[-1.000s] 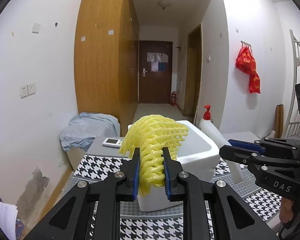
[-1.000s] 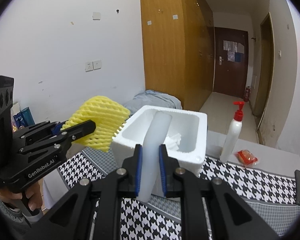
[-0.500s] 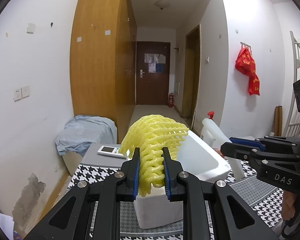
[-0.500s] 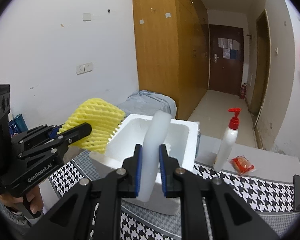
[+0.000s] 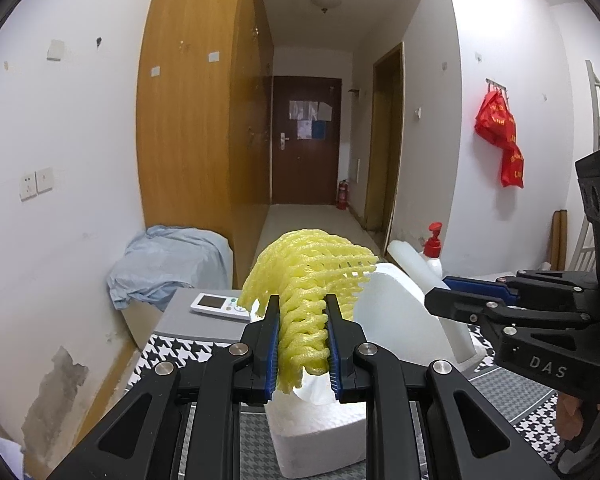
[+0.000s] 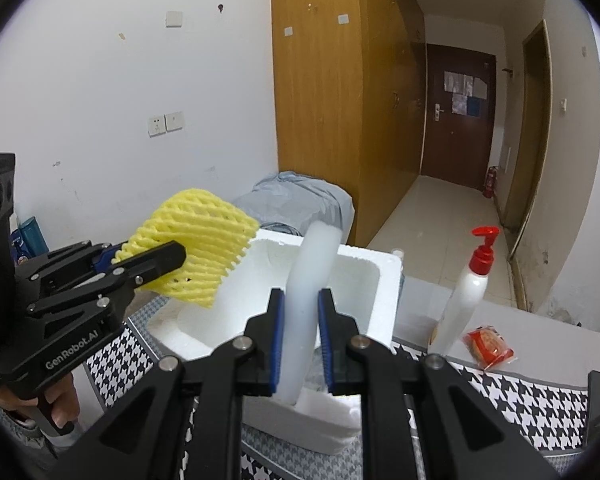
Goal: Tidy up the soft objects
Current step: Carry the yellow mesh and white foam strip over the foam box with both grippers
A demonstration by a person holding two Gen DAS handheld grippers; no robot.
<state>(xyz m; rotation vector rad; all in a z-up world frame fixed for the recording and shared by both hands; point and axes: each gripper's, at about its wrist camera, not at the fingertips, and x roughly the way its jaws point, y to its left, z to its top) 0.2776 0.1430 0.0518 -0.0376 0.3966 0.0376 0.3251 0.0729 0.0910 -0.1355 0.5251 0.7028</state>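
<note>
My left gripper (image 5: 302, 344) is shut on a yellow foam net sleeve (image 5: 310, 272), held over the near left rim of a white foam box (image 5: 320, 440). In the right wrist view the same yellow net (image 6: 196, 248) hangs above the box's left rim (image 6: 236, 280), pinched in the left gripper (image 6: 148, 256). My right gripper (image 6: 302, 340) is shut on a curved white foam sheet (image 6: 310, 276), whose top bends over the open box (image 6: 364, 292). From the left wrist view the right gripper (image 5: 456, 292) reaches in from the right with the white sheet (image 5: 396, 324).
A white pump bottle with a red top (image 6: 470, 292) and a small red packet (image 6: 488, 346) stand right of the box on the houndstooth cloth (image 6: 520, 404). A white remote (image 5: 220, 306) lies behind the box. A blue-grey cloth bundle (image 5: 168, 264) sits by the wooden wardrobe (image 5: 196, 120).
Both grippers have moved forward toward the foam box with their loads. The box now looks larger and sits right under the net and the sheet.
</note>
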